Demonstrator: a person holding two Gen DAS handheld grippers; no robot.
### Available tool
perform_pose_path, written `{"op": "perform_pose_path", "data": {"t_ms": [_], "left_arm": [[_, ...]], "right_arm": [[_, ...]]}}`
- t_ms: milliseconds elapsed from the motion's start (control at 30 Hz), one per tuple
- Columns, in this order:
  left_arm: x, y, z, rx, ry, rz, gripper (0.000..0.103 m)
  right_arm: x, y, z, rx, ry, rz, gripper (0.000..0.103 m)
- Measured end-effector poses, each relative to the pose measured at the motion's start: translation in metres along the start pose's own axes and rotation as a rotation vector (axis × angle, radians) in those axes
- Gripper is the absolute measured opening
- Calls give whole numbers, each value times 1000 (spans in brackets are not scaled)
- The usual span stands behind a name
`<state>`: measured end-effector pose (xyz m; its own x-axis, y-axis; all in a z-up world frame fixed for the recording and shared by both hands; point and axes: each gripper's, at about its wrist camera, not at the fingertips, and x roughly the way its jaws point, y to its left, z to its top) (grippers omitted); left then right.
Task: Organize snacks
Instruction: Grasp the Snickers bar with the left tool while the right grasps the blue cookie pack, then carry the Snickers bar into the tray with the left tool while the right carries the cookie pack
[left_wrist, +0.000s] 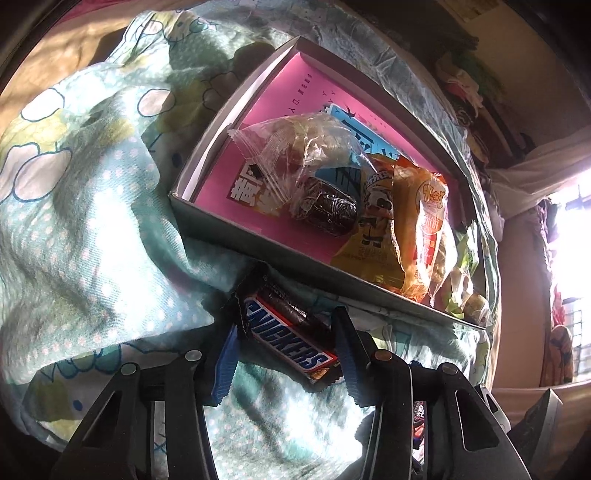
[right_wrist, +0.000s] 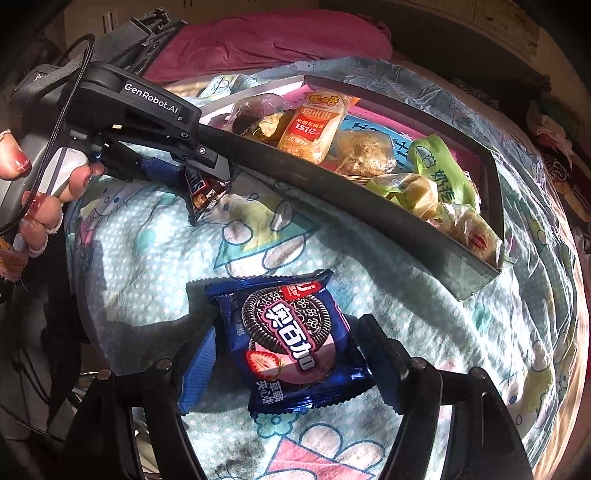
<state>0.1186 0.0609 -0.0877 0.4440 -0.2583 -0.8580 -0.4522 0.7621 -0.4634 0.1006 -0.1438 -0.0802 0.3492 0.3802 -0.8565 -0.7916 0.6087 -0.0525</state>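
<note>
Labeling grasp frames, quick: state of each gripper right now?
Left gripper: shut on the brown Snickers bar in its shiny wrapper.
Right gripper: open, its fingers either side of the blue foil cookie packet on the bedsheet.

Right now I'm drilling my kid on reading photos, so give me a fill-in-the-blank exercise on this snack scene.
1. The bar between the left tongs is branded ____.
2. The blue cookie packet between the right tongs lies on the ____.
3. The inside floor of the box is coloured ____.
4. The cookie packet pictures a red ____.

Missing words: Snickers; blanket; pink; strawberry
</note>
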Motion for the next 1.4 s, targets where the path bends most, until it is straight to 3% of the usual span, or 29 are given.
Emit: {"op": "perform_pose_path", "data": {"t_ms": [167,333,533,767,1400], "left_arm": [[0,3,1,-23,-4,-6,44],[-7,7,-2,-2,-27,-23,37],[-18,0,-11,46,-30,-59,33],[-36,-16,-18,147,-64,-90,29],[-95,-42,3,298,-306,-35,28]], "right_arm": [[1,0,-2,1,-9,2,71],[-3,-3,1,26,-33,46,52],[-16,-12,8,97,-108,112,52],[-42,-31,23,219,-263,186,52],[-63,-69,39,401,-422,119,52]]}}
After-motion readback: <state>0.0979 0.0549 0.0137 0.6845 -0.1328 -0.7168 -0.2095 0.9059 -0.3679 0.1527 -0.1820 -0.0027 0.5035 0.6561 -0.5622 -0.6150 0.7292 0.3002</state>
